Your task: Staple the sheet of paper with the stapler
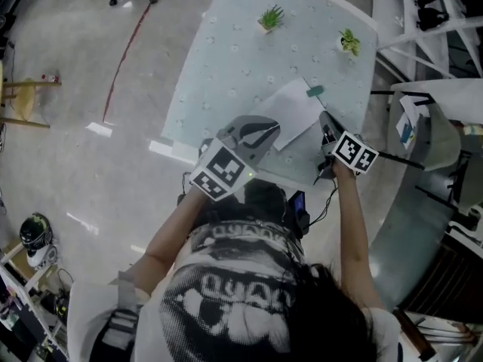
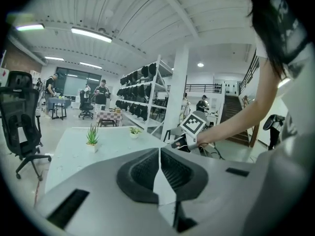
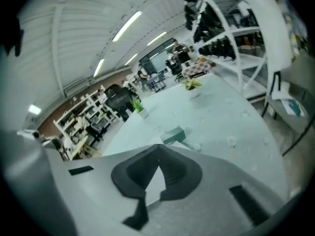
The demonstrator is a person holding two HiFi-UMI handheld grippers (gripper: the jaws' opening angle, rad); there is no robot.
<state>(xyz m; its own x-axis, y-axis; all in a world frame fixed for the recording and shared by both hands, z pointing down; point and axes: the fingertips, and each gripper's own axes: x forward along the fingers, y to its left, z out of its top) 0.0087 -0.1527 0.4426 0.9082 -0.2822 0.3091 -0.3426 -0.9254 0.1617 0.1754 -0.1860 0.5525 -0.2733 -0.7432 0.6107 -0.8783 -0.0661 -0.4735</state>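
Head view: the sheet of paper [image 1: 294, 108] is on the worktop [image 1: 226, 66], with the stapler [image 1: 315, 91] just past its far corner. The left gripper [image 1: 266, 132] is at its near edge and the right gripper [image 1: 324, 119] at its right edge.
Left gripper view: the fingers are closed on the sheet of paper [image 2: 165, 191], and a thin white edge runs between them.
Right gripper view: the fingers are closed tip to tip, the sheet of paper [image 3: 150, 181] shows behind the tips, and the stapler [image 3: 172, 135] is just beyond.

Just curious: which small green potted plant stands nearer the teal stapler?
The right-hand potted plant in the head view; the left-hand potted plant stands farther from the teal stapler.
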